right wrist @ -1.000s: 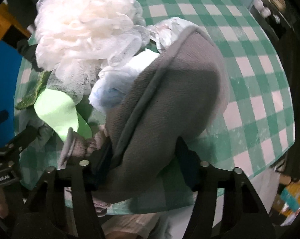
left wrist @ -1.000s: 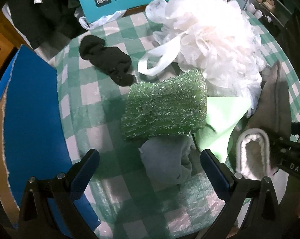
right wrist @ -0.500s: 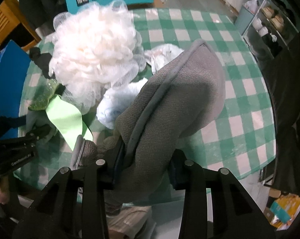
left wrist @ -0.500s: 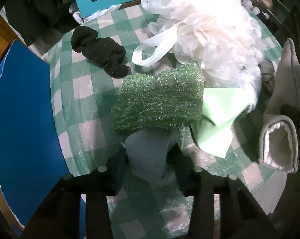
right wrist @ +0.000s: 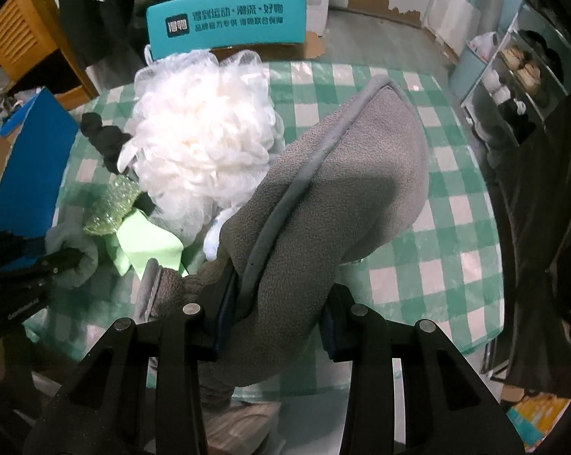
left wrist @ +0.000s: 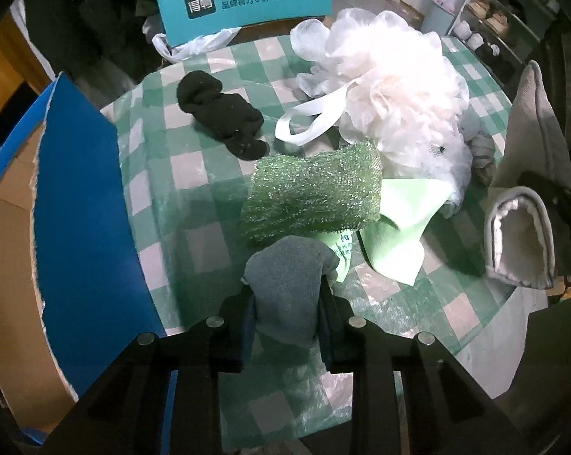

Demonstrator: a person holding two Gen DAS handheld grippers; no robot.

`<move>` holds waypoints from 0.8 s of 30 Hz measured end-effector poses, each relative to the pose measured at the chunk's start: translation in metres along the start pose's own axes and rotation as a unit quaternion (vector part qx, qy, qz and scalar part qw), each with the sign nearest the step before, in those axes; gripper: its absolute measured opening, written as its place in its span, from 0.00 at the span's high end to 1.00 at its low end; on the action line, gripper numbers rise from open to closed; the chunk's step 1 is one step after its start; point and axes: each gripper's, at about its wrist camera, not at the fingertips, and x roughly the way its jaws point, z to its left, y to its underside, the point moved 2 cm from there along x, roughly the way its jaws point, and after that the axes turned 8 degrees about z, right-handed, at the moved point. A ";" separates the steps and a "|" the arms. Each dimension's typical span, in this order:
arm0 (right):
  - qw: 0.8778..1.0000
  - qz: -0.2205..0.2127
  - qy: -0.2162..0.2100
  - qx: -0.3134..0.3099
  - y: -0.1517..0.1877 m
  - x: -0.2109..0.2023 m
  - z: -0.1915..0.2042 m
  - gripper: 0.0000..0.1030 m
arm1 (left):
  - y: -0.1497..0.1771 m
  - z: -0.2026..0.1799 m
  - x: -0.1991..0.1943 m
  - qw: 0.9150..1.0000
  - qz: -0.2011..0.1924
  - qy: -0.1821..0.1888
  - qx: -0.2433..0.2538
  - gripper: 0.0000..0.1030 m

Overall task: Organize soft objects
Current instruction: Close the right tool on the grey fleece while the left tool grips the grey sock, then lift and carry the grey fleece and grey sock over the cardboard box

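Both claws hold soft things above the checked bench (left wrist: 194,174).
Left claw (left wrist: 287,316) clamps a grey sock (left wrist: 285,284) at 6 o'clock of the green scourer (left wrist: 312,197); right claw (right wrist: 274,318) clamps a grey slipper (right wrist: 334,204).

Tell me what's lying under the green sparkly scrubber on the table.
Under the green scrubber, a light green cloth sticks out to the right and lies flat on the checked tablecloth. How far the cloth reaches beneath it is hidden by the scrubber.
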 end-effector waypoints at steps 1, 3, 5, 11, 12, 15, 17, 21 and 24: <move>1.000 -0.002 0.000 -0.001 -0.001 -0.002 0.001 0.65 | 0.000 -0.001 -0.001 1.000 0.000 0.002 -0.001 0.73; 1.000 -0.008 0.000 -0.002 -0.002 -0.006 0.001 0.65 | 0.001 0.002 -0.003 1.000 -0.002 0.004 0.002 0.73; 1.000 -0.013 0.001 -0.005 -0.003 -0.009 0.001 0.65 | 0.009 -0.005 -0.011 1.000 -0.008 0.002 0.006 0.74; 0.999 -0.031 0.005 -0.022 -0.007 -0.022 0.005 0.65 | 0.007 -0.012 -0.034 0.999 -0.043 -0.009 0.019 0.75; 0.999 -0.034 0.005 -0.026 -0.008 -0.024 0.006 0.65 | 0.006 -0.013 -0.038 0.999 -0.049 -0.012 0.021 0.75; 0.999 -0.040 0.004 -0.034 -0.009 -0.029 0.007 0.65 | 0.002 -0.013 -0.049 0.997 -0.067 -0.021 0.025 0.75; 0.998 -0.046 0.005 -0.039 -0.010 -0.033 0.008 0.65 | 0.001 -0.012 -0.057 0.996 -0.078 -0.025 0.026 0.75; 0.997 -0.060 0.002 -0.048 -0.014 -0.043 0.013 0.65 | -0.003 -0.010 -0.067 0.994 -0.096 -0.035 0.030 0.75; 0.996 -0.069 0.001 -0.056 -0.017 -0.049 0.017 0.65 | -0.002 -0.010 -0.075 0.993 -0.107 -0.041 0.033 0.75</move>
